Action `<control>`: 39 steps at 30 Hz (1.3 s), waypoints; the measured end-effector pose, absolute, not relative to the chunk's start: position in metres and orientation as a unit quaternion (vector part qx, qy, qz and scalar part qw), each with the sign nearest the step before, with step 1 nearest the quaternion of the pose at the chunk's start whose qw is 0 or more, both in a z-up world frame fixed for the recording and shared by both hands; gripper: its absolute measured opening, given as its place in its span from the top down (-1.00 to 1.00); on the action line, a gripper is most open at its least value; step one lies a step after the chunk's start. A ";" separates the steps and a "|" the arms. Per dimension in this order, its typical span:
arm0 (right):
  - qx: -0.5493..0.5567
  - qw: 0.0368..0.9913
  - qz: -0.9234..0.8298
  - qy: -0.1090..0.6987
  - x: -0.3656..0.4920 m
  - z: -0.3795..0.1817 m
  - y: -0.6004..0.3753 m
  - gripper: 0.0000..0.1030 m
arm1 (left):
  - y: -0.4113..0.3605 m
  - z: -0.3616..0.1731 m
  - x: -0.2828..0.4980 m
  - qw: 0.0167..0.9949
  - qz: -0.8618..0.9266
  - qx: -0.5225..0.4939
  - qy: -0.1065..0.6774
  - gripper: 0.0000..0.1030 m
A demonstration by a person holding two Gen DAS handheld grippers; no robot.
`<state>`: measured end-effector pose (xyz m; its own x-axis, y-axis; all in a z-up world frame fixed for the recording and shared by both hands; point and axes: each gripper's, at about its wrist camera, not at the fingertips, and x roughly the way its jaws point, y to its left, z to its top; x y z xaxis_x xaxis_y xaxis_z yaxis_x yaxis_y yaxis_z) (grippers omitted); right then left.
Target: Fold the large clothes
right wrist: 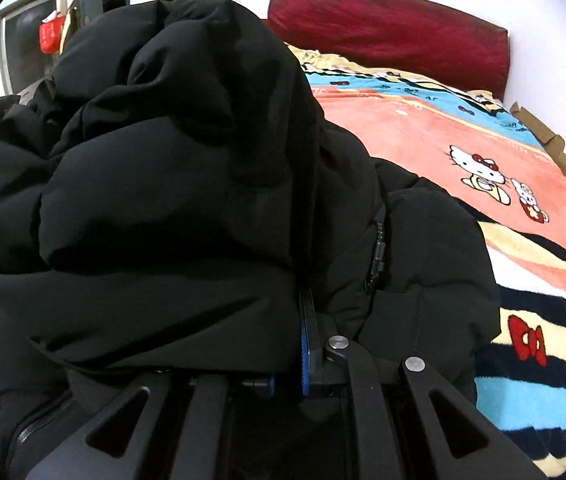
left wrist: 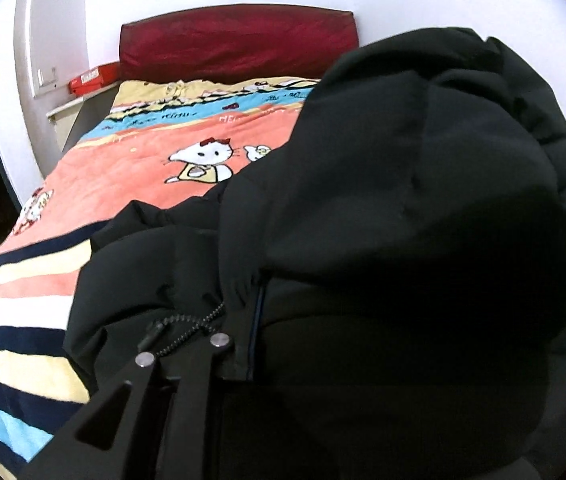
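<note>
black puffer jacket [left wrist: 383,208] hangs bunched in front of both cameras, its bulk lifted above the near end of the bed [left wrist: 131,184] and draping down onto the striped part of the blanket. right gripper [right wrist: 307,344] is clamped shut on a fold of the jacket beside its zipper edge, blue pads pressed together with cloth between them. left gripper [left wrist: 243,344] is mostly buried under the fabric; its fingers sit nearly closed with jacket cloth packed around them, but whether they truly pinch it i cannot tell. beyond the jacket lies the cartoon-cat blanket [left wrist: 123,168], then the dark red headboard [left wrist: 239,40] against the white wall; a red box [left wrist: 91,78] sits on a shelf to the side of the headboard.

step in hand looks like carrying the jacket over the bed to lay it out. next move calls for lowering it and spreading the 2 held points apart so it lies flat before any fold.
</note>
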<state>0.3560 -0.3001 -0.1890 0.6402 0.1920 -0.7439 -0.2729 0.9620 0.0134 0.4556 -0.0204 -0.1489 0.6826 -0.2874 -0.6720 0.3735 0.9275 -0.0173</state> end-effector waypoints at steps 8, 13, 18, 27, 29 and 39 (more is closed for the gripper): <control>-0.073 0.907 0.115 0.398 0.341 -0.184 -0.289 0.79 | -0.028 -0.140 0.436 0.923 -0.145 0.100 0.342 0.42; -0.084 0.907 0.110 0.398 0.341 -0.184 -0.286 0.77 | -0.025 -0.141 0.421 0.927 -0.120 0.104 0.341 0.04; -0.091 0.906 0.108 0.399 0.342 -0.185 -0.284 0.76 | -0.018 -0.142 0.415 0.929 -0.107 0.097 0.341 0.01; -0.113 0.906 0.100 0.396 0.343 -0.185 -0.278 0.66 | -0.016 -0.140 0.403 0.926 -0.091 0.089 0.355 0.00; -0.119 0.905 0.099 0.395 0.342 -0.185 -0.277 0.58 | -0.015 -0.139 0.402 0.926 -0.088 0.089 0.356 0.00; -0.105 0.906 0.094 0.399 0.332 -0.182 -0.281 -0.06 | -0.014 -0.137 0.390 0.922 -0.079 0.087 0.369 0.00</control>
